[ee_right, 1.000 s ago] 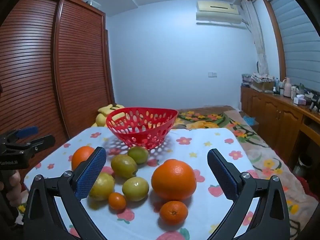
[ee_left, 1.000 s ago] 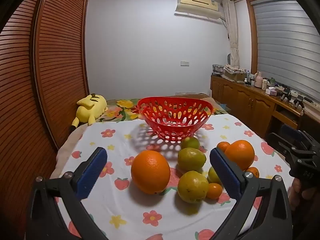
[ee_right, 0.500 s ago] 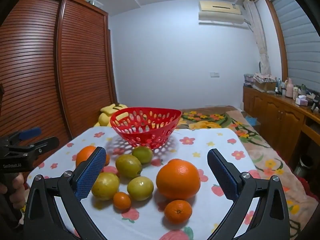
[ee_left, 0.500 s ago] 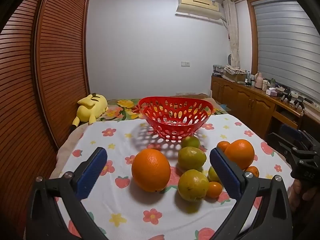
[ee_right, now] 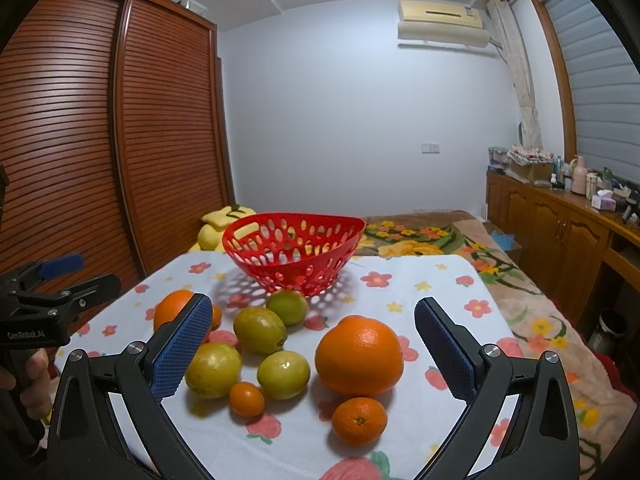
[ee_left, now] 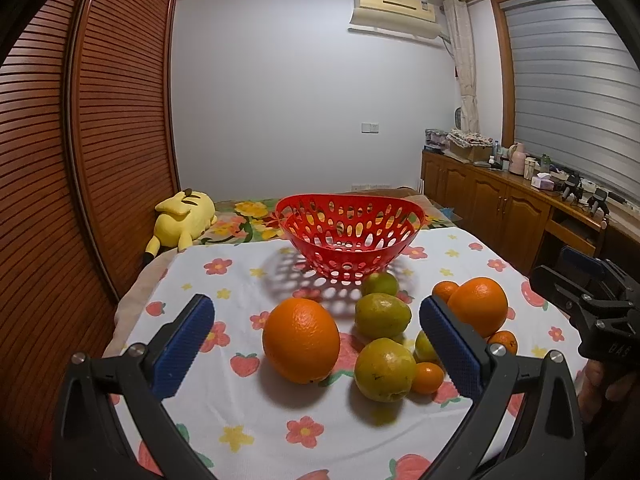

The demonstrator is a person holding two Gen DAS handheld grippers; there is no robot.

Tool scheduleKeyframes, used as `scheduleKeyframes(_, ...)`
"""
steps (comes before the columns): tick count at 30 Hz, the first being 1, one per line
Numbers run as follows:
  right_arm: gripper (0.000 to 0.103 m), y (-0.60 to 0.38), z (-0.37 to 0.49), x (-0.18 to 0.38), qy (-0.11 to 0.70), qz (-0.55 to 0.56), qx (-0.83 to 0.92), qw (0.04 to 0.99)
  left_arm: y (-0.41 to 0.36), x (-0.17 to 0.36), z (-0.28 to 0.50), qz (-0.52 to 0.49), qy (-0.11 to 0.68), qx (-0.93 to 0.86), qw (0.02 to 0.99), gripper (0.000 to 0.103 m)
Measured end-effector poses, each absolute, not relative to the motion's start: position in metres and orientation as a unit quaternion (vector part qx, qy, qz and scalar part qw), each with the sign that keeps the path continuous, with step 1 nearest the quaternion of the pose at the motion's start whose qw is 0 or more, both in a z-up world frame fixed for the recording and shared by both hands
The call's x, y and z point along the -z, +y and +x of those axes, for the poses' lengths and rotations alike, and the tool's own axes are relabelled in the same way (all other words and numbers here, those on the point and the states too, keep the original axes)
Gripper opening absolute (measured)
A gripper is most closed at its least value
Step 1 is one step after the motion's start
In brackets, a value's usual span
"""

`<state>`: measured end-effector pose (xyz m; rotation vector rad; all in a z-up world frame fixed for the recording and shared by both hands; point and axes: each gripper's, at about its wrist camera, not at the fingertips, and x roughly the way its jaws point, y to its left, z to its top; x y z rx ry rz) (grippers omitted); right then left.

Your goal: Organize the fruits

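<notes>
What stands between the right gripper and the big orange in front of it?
Nothing visible. The right gripper is open, and the big orange lies on the tablecloth in line with the gap. A small mandarin touches its near side, lower down.

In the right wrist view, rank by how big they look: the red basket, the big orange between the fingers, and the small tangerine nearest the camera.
1. Red basket
2. Big orange
3. Small tangerine, smallest despite sitting nearest the camera.
</notes>
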<state>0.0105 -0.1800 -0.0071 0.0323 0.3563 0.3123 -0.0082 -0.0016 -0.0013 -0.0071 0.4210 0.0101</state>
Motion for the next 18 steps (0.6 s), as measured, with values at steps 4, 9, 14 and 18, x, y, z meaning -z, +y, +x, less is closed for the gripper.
scheduleKeyframes(4, 0.103, -0.1793, 0.0108, 0.0073, 0.178, 0.016, -0.155, 0.972, -0.0021, 0.0002, -0.0085, -0.003, 0.208, -0.004, 0.978, 0.103)
scheduleKeyframes(9, 0.103, -0.1798, 0.0124, 0.0088, 0.179, 0.015, -0.153, 0.972, -0.0025, -0.0007, -0.0098, -0.004, 0.205, -0.004, 0.979, 0.103)
scheduleKeyframes(14, 0.103, -0.1799, 0.0124, 0.0088, 0.178, 0.016, -0.153, 0.972, -0.0019, -0.0036, -0.0097, -0.006, 0.204, -0.003, 0.979, 0.103)
scheduleKeyframes(18, 0.103, -0.1798, 0.0122, 0.0088, 0.178, 0.015, -0.153, 0.972, -0.0017, -0.0052, -0.0108, -0.007, 0.202, -0.002, 0.979, 0.103)
